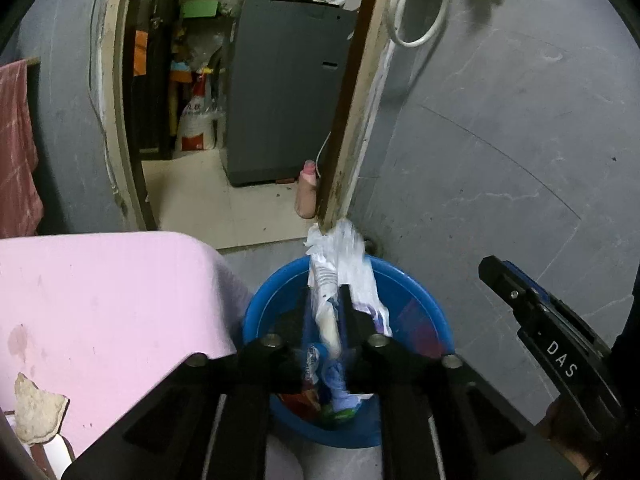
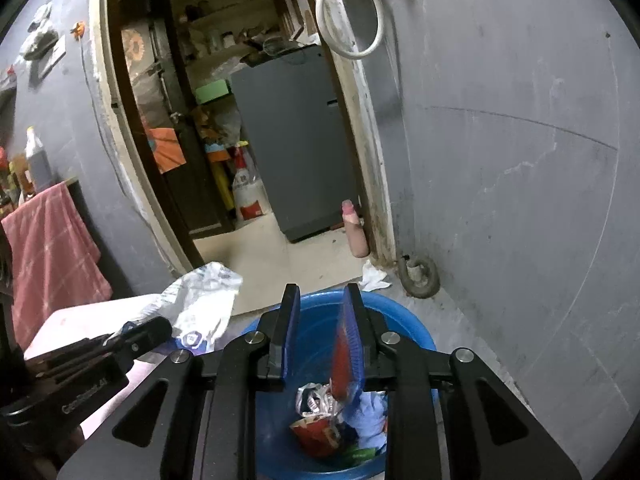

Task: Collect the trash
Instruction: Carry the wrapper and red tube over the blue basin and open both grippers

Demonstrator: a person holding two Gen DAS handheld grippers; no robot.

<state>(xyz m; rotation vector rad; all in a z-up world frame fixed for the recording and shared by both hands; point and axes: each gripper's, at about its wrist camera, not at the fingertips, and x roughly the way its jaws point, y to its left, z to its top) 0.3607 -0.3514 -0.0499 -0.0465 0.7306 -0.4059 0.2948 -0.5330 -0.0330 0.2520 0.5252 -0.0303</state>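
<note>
A round blue bin point(image 1: 420, 300) stands on the floor beside a pink table, holding several wrappers point(image 2: 328, 420). Directly above the bin, my left gripper point(image 1: 328, 292) has its fingers a little apart. A long white and blue plastic wrapper point(image 1: 340, 248), blurred, hangs loosely between them. The same wrapper point(image 2: 200, 300) shows at the left gripper's point(image 2: 160, 328) tip in the right wrist view. My right gripper point(image 2: 320, 292) is also over the bin point(image 2: 408, 328), fingers apart. A red wrapper point(image 2: 342, 356) lies against its right finger only. The right gripper point(image 1: 490, 264) enters the left wrist view from the right.
The pink table point(image 1: 100, 300) carries a tan crumpled scrap point(image 1: 38, 412). Behind the bin are a door frame, a grey cabinet point(image 1: 280, 92) and a bottle point(image 1: 307, 192) on the floor. White paper point(image 2: 374, 280) and a coiled hose point(image 2: 420, 276) lie by the wall. A red towel point(image 1: 16, 152) hangs left.
</note>
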